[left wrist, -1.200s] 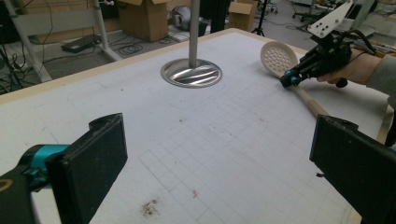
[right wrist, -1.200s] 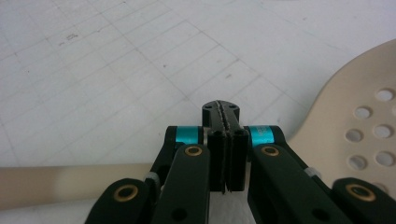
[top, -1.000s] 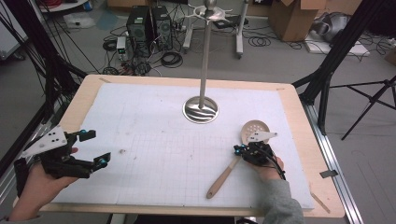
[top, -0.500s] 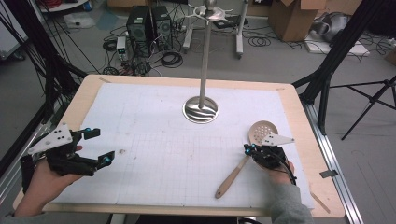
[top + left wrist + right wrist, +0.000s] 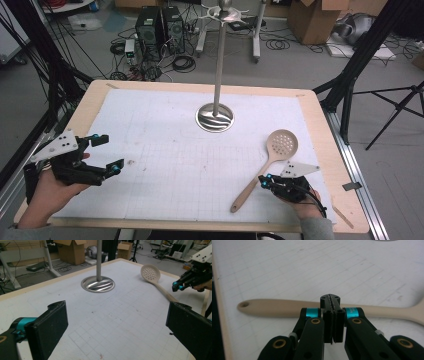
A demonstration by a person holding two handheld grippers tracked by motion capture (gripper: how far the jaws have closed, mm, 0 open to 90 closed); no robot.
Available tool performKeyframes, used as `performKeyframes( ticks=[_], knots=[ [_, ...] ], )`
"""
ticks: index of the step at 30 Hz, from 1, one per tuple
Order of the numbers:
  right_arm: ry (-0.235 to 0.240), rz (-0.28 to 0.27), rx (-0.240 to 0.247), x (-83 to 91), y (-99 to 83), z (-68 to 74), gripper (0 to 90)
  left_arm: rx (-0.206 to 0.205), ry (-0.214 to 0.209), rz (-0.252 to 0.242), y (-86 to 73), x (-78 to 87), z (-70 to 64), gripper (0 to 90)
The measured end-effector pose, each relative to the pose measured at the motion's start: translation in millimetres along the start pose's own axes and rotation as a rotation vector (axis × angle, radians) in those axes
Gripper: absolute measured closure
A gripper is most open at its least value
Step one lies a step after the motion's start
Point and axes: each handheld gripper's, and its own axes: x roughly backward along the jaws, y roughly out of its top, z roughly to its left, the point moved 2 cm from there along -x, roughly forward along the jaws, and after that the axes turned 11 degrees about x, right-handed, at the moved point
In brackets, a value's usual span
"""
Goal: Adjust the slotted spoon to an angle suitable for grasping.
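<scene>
While the left gripper [image 5: 102,154] hangs wide apart over bare mat, the right gripper [image 5: 263,180] is pressed together just beside the slotted spoon's [image 5: 265,167] handle, seemingly not touching; the metal stand [image 5: 215,117] sits well beyond.

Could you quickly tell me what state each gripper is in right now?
Left gripper: open, holding nothing.
Right gripper: shut, empty, beside the slotted spoon.

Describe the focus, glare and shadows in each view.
High view: even light, sharp overall, bright streaks on the stand base. Left gripper view: its near jaws are soft, the spoon and base farther off are clearer, with streaky reflections on the base. Right gripper view: the shut right gripper is crisp, the table behind it blurs; shadows are faint.
</scene>
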Motion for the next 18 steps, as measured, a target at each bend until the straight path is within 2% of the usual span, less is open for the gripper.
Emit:
performKeyframes(
  ticks=[4, 8, 14, 18],
  knots=[
    [0.04, 0.047, 0.027, -5.5, -3.3, 9.2, 90.0, -0.001, 0.004, 0.002, 0.0, 0.7, 1.0, 4.4],
    [0.067, 0.081, 0.047, -12.8, -5.7, 11.9, 90.0, -0.001, 0.006, 0.001, 0.4, 2.1, 1.7, 4.4],
    [0.068, 0.069, 0.044, -22.2, -1.3, 11.2, 90.0, 0.001, 0.01, 0.006, -1.2, 0.2, 0.2, 4.5],
    [0.044, 0.071, 0.063, -32.5, 6.5, 11.1, 90.0, -0.003, 0.011, 0.011, -2.0, -0.5, -1.1, 4.4]
  ],
)
